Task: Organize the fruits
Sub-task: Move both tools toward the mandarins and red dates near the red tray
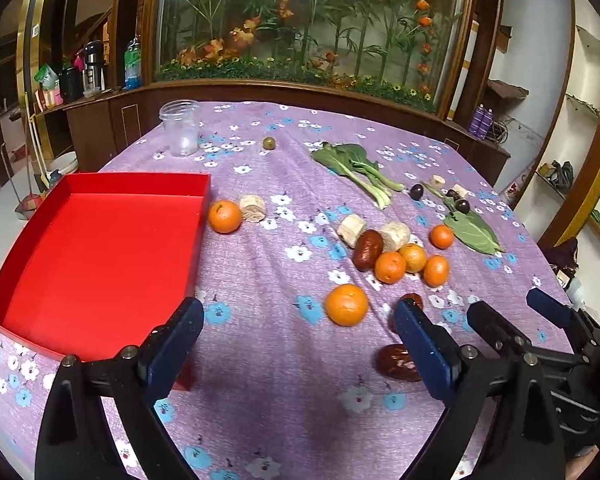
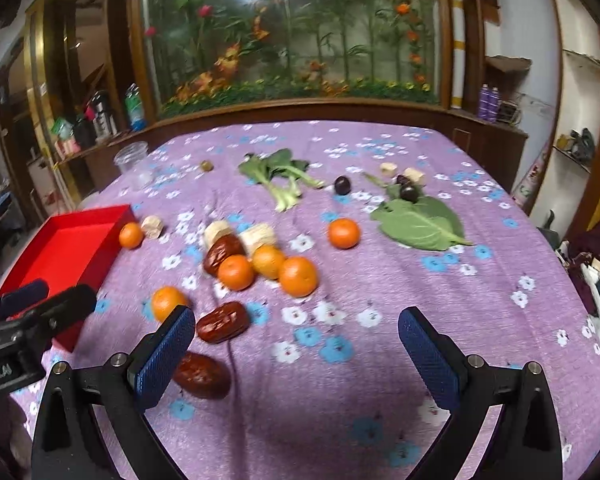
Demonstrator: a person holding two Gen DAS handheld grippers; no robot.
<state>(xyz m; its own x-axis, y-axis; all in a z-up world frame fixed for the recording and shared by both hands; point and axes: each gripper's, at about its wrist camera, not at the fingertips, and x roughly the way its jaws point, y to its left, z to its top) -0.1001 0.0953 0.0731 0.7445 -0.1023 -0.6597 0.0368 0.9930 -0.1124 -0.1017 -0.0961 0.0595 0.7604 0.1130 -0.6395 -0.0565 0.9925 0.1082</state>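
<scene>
A red tray [image 1: 100,256] sits at the table's left; it also shows in the right wrist view [image 2: 66,246]. Several oranges lie on the purple cloth: one [image 1: 347,305] just ahead of my left gripper [image 1: 298,344], one [image 1: 225,216] beside the tray, a cluster [image 2: 268,270] mid-table. Red dates lie near: one [image 2: 223,322] and one [image 2: 202,374] by my right gripper's left finger. Dark plums [image 2: 343,185] lie farther back. My left gripper is open and empty. My right gripper [image 2: 296,350] is open and empty.
A clear plastic jar [image 1: 180,128] stands at the back left. Leafy greens [image 1: 356,168], a large leaf [image 2: 420,220] and pale corn-cob pieces [image 1: 253,208] lie among the fruit. A small green fruit [image 1: 269,143] lies at the back. A wooden cabinet borders the table.
</scene>
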